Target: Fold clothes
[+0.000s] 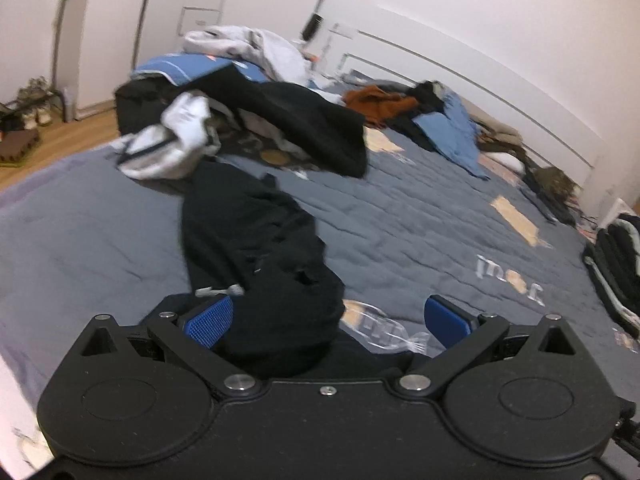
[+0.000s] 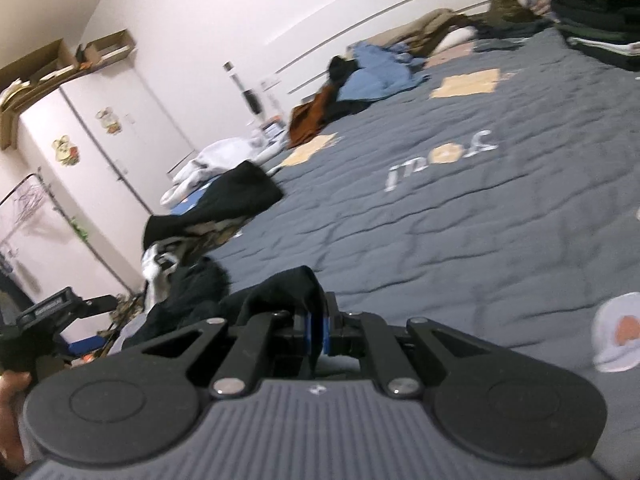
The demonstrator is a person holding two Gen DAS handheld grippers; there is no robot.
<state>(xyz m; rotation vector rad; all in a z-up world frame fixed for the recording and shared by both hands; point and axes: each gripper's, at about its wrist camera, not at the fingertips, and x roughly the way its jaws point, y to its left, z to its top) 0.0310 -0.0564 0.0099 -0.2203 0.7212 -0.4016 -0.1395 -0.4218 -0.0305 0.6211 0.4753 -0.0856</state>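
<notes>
A long black garment (image 1: 256, 248) lies crumpled along the grey quilt (image 1: 420, 220), running from my left gripper toward the far pile. My left gripper (image 1: 328, 320) stands open, its blue pads (image 1: 210, 320) wide apart, with the garment's near end bunched between them and against the left pad. In the right wrist view my right gripper (image 2: 316, 330) is shut on a fold of the same black garment (image 2: 288, 286), which drapes over the left finger. The left gripper's body (image 2: 60, 308) shows at the far left, held by a hand (image 2: 12, 392).
Heaps of unfolded clothes (image 1: 240, 100) crowd the far side of the bed, black, white, blue and orange. A stack of folded clothes (image 2: 596, 12) sits at the bed's right edge. A white headboard (image 1: 480, 80) runs behind. A wardrobe (image 2: 100, 140) and wooden floor (image 1: 60, 144) lie beyond.
</notes>
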